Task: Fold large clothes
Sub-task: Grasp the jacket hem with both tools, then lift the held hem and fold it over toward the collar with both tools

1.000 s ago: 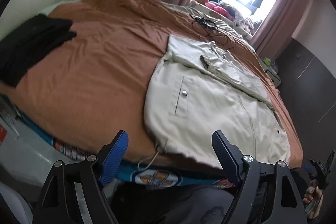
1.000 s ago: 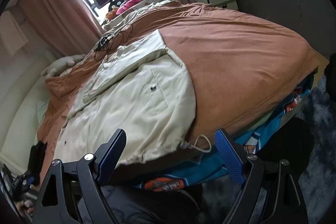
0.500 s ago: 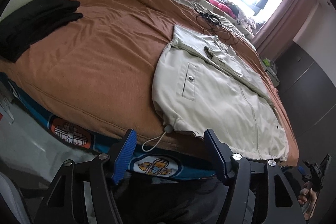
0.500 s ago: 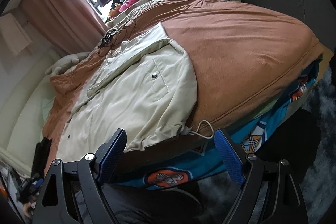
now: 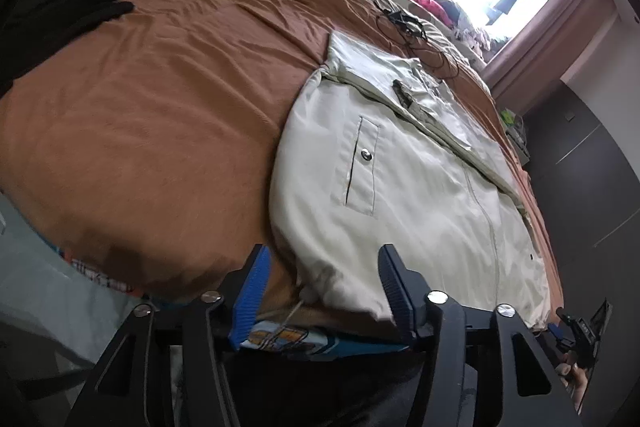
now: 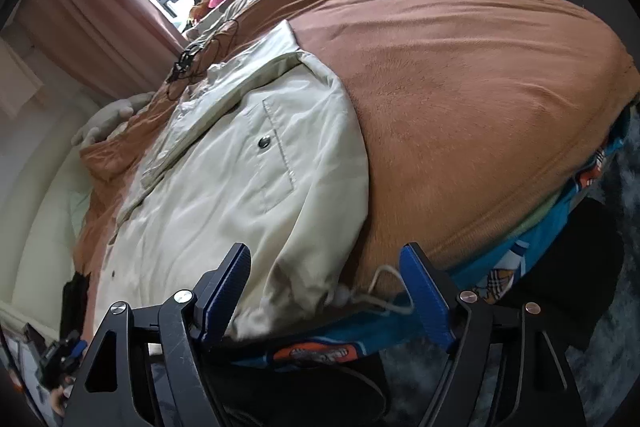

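The cream jacket (image 5: 420, 195) lay flat at the bed's (image 5: 140, 115) near edge, hem corners between both claws. The left claw (image 5: 320, 291) and right claw (image 6: 324, 291) had dropped closer, jaws just narrowing yet gripping nothing; a hem grasp seemed imminent. No legible writing.

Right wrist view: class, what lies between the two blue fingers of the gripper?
The cream jacket's hem corner, with its white drawstring looping off the bed edge, lies between the right gripper's fingers, untouched by either.
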Tool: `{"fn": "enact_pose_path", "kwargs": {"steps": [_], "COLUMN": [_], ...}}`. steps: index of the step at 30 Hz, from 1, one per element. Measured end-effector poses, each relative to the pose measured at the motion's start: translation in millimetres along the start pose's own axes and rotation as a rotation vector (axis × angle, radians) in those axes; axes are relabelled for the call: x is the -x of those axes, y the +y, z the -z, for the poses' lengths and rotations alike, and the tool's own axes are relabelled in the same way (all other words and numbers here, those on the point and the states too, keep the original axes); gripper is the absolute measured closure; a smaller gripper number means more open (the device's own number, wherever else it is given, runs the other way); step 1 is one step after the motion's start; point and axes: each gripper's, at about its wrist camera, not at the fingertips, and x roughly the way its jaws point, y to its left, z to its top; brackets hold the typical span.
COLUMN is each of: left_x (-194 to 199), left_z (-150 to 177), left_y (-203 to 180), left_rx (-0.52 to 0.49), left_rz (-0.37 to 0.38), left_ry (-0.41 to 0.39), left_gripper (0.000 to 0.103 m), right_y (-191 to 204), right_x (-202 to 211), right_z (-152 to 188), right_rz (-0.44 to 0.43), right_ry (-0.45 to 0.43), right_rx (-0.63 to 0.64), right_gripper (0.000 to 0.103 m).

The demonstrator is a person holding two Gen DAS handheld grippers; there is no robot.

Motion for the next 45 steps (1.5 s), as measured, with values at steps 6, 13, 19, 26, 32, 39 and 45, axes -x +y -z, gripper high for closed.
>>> {"fn": "enact_pose_path", "kwargs": {"steps": [6,13,19,26,32,39,45], "left_x": [-33.3,-69.1,-74.8,-67.8,-73.4,-66.9,-30.5], "left_z": [-18.5,-30.7,-32.2,-6.8,-1.2,5.0,2.0], "left_y": [4.6,19.9,29.0,38.8,31.9,29.4,29.8], "left_rx": [0.023,0.048,0.085,0.183,0.206,0.199,0.217], "left_rz": [-0.003,-0.044,0.021,0.221,0.286,0.223,0.277], "left_ry": [0.04,0.088,0.093,0.133,0.138,0.133,0.052], "left_gripper": [0.049,0.054,0.057,0.062,0.062,0.091,0.095], "right_y": [-4.4,-13.3,-20.4,-23.9,-6.8,-7.4,4.3], "right_x": [-23.8,-45.0,-51.6,-45.7,-56.5,-61.3,-23.0], "right_z": [-19.0,-35.1,-37.9,-1.5,5.9,7.9,-1.8], "right_rz": [-0.002,-0.007,-0.076,-0.294,-0.328,-0.302,-0.347], "right_ry": [0.012,0.023,0.033,0.059,0.08,0.103,0.04], "right_rx": [-0.022,-0.054,-0.105,-0.159,-0.151,-0.222,-0.22], "right_gripper": [0.028,0.032,0.032,0.035,0.043,0.09,0.093]}}
